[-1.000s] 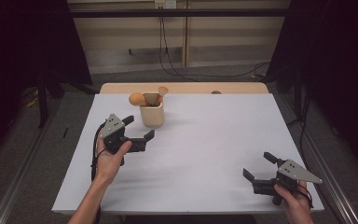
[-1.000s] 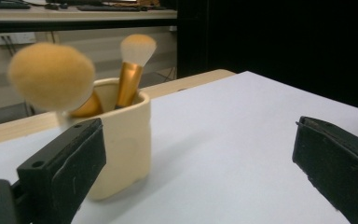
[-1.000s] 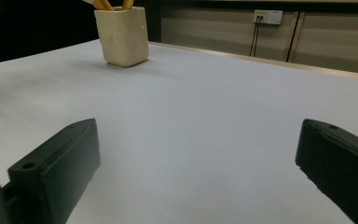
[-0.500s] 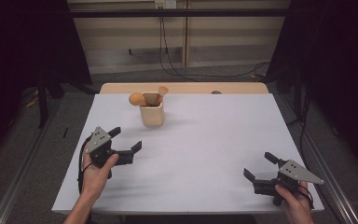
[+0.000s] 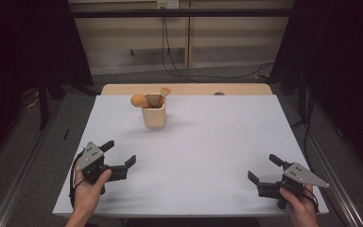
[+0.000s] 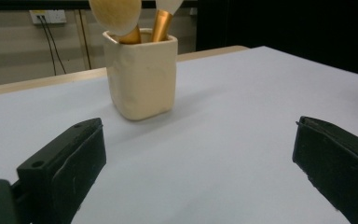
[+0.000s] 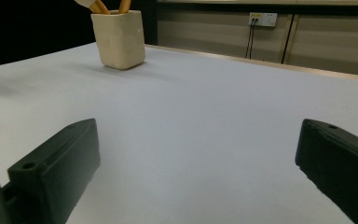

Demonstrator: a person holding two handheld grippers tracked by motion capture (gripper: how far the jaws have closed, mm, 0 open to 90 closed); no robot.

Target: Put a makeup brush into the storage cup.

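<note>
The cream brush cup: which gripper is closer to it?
Left. The left gripper sits near-left of the cup; the right gripper rests farther off at the near-right corner.

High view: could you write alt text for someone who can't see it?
A cream cup holding makeup brushes stands at the far side of a white table. Near the front edge, hands hold the open left gripper and right gripper.

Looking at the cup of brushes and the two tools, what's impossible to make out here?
- Brush handles: hidden inside the cup, high view.
- Brush heads: cut off by the top edge, left gripper view.
- Small dark spot at the table's far edge: too small to identify, high view.
</note>
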